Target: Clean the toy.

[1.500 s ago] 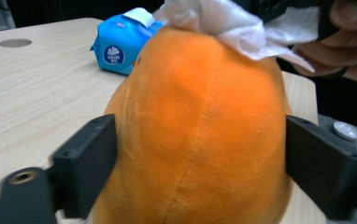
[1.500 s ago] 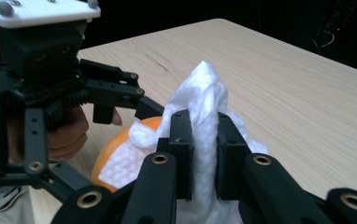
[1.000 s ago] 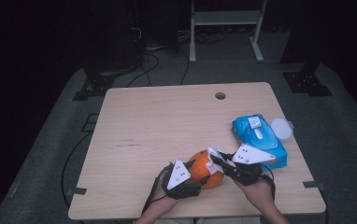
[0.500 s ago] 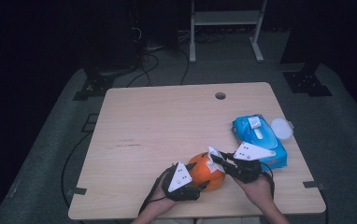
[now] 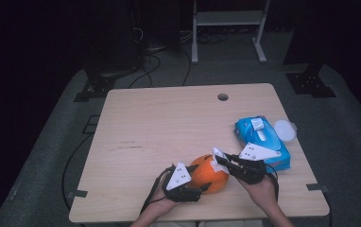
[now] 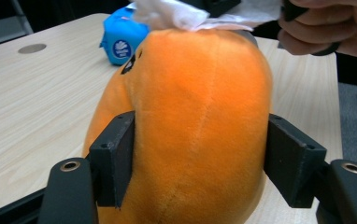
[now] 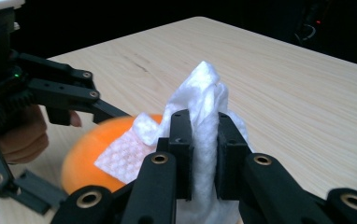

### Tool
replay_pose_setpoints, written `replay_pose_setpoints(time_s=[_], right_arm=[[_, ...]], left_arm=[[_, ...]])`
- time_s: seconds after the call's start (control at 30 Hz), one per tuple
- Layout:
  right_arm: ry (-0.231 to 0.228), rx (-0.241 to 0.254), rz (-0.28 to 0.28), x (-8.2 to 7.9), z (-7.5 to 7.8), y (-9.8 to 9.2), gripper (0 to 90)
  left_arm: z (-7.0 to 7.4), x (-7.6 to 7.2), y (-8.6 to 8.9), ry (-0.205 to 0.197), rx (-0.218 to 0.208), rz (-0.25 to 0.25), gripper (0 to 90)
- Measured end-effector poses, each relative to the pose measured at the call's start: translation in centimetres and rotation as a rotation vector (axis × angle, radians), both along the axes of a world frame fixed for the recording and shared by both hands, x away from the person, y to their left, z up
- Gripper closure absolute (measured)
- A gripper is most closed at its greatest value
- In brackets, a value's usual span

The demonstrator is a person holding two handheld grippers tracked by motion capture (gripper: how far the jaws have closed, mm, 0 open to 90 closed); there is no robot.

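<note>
Both forearms came in from the near edge of the table (image 5: 169, 118), bent inward toward the one orange plush toy (image 5: 210, 173) that sat close to that edge, right of the middle. The left hand (image 5: 162, 203) lay low beside the toy and held the left gripper (image 5: 202, 187) about level, its two jaws pressed against the toy's flanks, one on each side, so the soft body bulged out between them. The right hand (image 5: 259, 187) reached in from the toy's other side with the right gripper (image 5: 219, 158) aimed at the toy's top; its jaws stood narrow, pinched on one white wipe (image 7: 202, 116) that stuck up in a crumpled peak between them and draped down onto the toy's upper surface. In the left gripper view the toy (image 6: 186, 126) stood with its long axis roughly upright between the jaws, the wipe (image 6: 176, 14) lying over its top end. One blue wipe pack (image 5: 262, 142) lay flat just behind the right gripper, and one white round lid (image 5: 284, 130) rested at the pack's far right side.
</note>
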State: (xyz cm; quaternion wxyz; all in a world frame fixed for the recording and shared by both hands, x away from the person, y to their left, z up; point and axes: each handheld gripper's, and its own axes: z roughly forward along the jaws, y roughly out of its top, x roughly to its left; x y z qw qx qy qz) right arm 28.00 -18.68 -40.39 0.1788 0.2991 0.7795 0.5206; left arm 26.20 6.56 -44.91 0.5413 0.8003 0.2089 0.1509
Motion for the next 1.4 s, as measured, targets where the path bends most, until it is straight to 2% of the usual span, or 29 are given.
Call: replay_pose_setpoints(time_s=[0.1, 0.2, 0.23, 0.27, 0.4, 0.47, 0.5, 0.57, 0.63, 0.7, 0.77, 0.8, 0.87, 0.93, 1.0, 1.07, 1.13, 1.2, 1.27, 1.4], right_arm=[[-0.023, 0.001, 0.024, -0.8, 0.4, 1.0, 79.2], [-0.021, 0.042, 0.112, -1.6, 0.9, 1.9, 79.0], [-0.036, 0.033, 0.122, -1.8, 0.9, 2.1, 79.0], [-0.038, 0.024, 0.120, -1.9, 1.0, 2.2, 79.0], [-0.017, 0.044, 0.088, -1.1, 0.7, 1.1, 79.1], [-0.009, 0.056, 0.072, -0.9, 0.5, 0.8, 79.1], [-0.016, 0.048, 0.070, -1.2, 0.7, 1.0, 79.1], [-0.039, 0.033, 0.089, -1.8, 1.0, 1.7, 79.1], [-0.049, 0.018, 0.119, -2.3, 1.1, 2.5, 79.0], [-0.073, -0.027, 0.121, -2.5, 1.0, 3.0, 79.1], [-0.049, -0.013, 0.109, -2.0, 0.8, 2.6, 79.2], [-0.051, -0.016, 0.095, -1.8, 0.7, 2.2, 79.2], [-0.045, -0.007, 0.055, -1.2, 0.5, 1.4, 79.2], [-0.032, 0.007, 0.025, -0.9, 0.5, 0.6, 79.1], [-0.025, 0.016, 0.027, -0.8, 0.5, 0.6, 79.1], [-0.034, 0.009, 0.046, -1.2, 0.5, 1.2, 79.0], [-0.052, -0.010, 0.071, -1.7, 0.6, 1.9, 79.0], [-0.059, -0.021, 0.098, -2.1, 0.7, 2.4, 78.8], [-0.084, -0.047, 0.090, -2.2, 0.9, 2.5, 79.0], [-0.060, -0.016, 0.041, -1.2, 0.8, 0.8, 79.1]], left_arm=[[0.2, 0.0, 0.0, 0.030, -0.010, 0.023, 33.7], [0.7, -0.1, 0.0, 0.050, -0.009, 0.029, 34.1], [0.8, -0.1, 0.0, 0.046, -0.004, 0.026, 34.7], [1.0, -0.2, 0.1, 0.054, -0.011, 0.027, 35.2], [1.5, -0.2, 0.4, 0.072, -0.056, 0.024, 36.9], [1.5, -0.1, 0.4, 0.070, -0.056, 0.026, 37.9], [1.4, -0.1, 0.4, 0.071, -0.056, 0.026, 37.9], [1.3, -0.1, 0.3, 0.075, -0.067, 0.029, 37.8], [1.2, -0.1, 0.1, 0.071, -0.061, 0.037, 37.0], [1.1, -0.1, 0.0, 0.044, -0.045, 0.044, 32.1], [0.8, 0.1, 0.1, 0.012, -0.056, 0.039, 23.6], [0.6, 0.2, 0.1, 0.011, -0.058, 0.032, 18.1], [0.0, 0.6, 0.1, 0.015, -0.031, 0.031, 12.5], [-0.4, 0.9, 0.1, 0.021, -0.021, 0.025, 10.9], [-0.7, 1.0, -0.1, 0.013, -0.009, 0.022, 11.1], [-0.8, 1.0, -0.3, 0.001, 0.020, 0.014, 16.3], [-0.8, 0.8, -0.3, -0.014, 0.035, 0.028, 29.0], [-0.4, 0.5, -0.5, -0.020, 0.038, 0.041, 36.3], [-0.3, 0.4, -0.4, -0.025, 0.036, 0.039, 39.1], [0.3, 0.1, -0.2, -0.034, 0.020, 0.055, 41.9]])
